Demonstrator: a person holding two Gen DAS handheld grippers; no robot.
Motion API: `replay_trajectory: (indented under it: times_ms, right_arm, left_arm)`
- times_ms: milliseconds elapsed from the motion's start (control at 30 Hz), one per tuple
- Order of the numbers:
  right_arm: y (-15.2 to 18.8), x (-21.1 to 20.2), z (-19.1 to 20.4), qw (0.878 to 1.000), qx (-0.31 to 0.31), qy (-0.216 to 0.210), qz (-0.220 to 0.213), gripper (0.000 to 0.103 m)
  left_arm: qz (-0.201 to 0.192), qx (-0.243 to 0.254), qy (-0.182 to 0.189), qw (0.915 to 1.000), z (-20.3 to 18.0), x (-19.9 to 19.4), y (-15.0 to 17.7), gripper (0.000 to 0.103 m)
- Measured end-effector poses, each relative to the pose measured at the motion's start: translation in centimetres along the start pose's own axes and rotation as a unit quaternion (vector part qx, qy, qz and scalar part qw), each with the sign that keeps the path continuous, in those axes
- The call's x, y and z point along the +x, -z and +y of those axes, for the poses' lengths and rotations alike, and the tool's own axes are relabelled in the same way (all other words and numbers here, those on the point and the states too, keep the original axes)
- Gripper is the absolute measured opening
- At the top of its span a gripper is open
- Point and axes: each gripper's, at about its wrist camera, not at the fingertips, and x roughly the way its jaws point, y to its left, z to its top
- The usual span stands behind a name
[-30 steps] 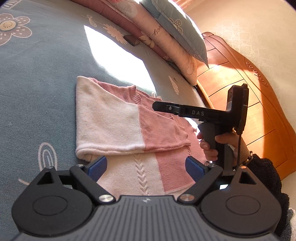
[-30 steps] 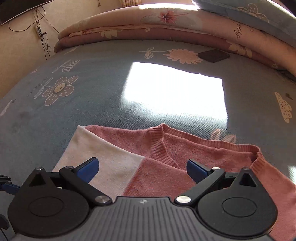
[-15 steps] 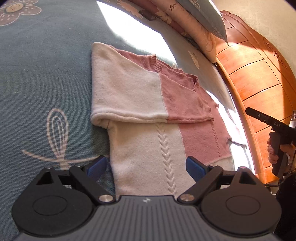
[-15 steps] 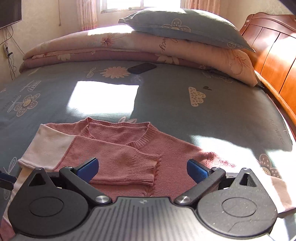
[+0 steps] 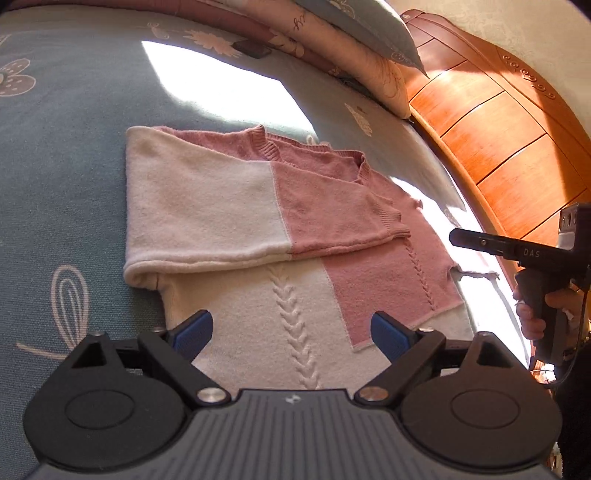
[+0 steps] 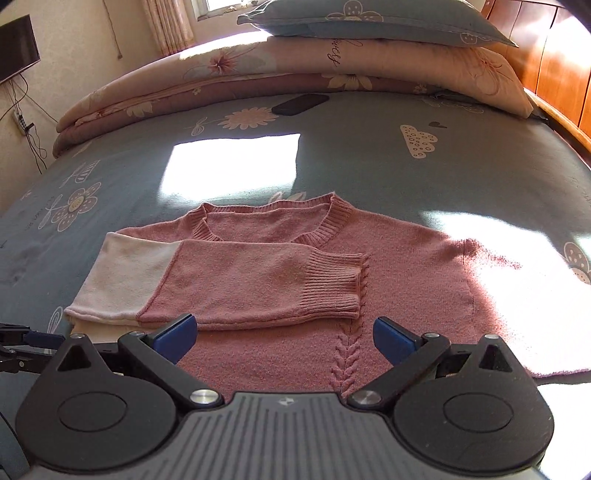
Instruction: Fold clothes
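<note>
1. Left wrist view: left gripper has its blue pads spread wide, holding nothing, poised over the cream half of the sweater near its hem.
2. Sweater lies flat on the bedsheet ahead of both grippers; one sleeve is folded across the chest, its ribbed cuff near the middle.
3. Right gripper is likewise spread and empty, above the pink half.
4. Person's hand grips the right tool's handle, right of the left gripper.
5. Pillow and folded quilt lie far ahead, with a dark phone just before them.
</note>
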Motion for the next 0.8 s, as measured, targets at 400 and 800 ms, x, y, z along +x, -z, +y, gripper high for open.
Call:
replay_trajectory:
  times_ms: [400,800]
  right_arm:
    - [-2.1,6.5,-1.3,0.986,0.138,-0.091,-0.023,0.103]
    - [3.1,6.2,-7.7,0.962,0.260,-0.073,-0.040,0.085]
  left_arm:
    - [-0.098,-0.025,-0.069,0.9925,2.8,0.9,-0.9,0.098]
    - [-0.145,-0.105,-0.053,0.9825,6.0,-1.4,-1.3,0.099]
